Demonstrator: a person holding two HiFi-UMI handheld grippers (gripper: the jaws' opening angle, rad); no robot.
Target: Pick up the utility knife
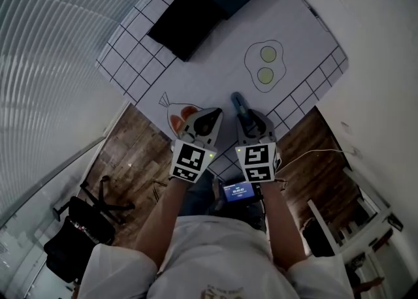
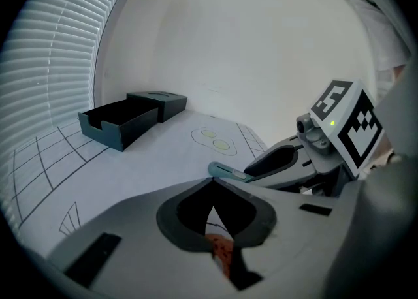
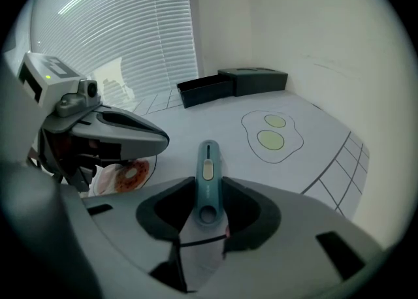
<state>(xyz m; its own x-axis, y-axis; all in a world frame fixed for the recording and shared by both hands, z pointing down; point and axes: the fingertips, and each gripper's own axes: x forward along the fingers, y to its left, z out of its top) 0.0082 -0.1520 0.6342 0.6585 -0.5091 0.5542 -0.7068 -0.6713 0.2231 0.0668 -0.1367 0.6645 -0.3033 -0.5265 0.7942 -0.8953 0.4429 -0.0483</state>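
Between tips of right claw [image 3: 209, 193]: knife [image 3: 208, 160], rear end only, tips narrow against its sides; front end sticks out ahead on surface [image 3: 313, 154]. Grip far back, so knife may pivot or slip on lift. Left claw [image 2: 210, 183] alongside, tips together, empty.

Cool, dim daylight is coming through the window blinds [image 1: 59, 43] at the head view's left, leaving every picture bluish and underexposed. The white tablecloth [image 1: 215, 69] is catching most of the light, and shadows on it are falling soft and faint. Both gripper views are bending lines hard at the edges and darkening to black in the corners. The right gripper [image 3: 209, 185] is blurring close up, while the utility knife [image 3: 208, 157] is showing sharper. A green lamp [image 2: 334, 123] is glowing on a marker cube [image 2: 358, 129]
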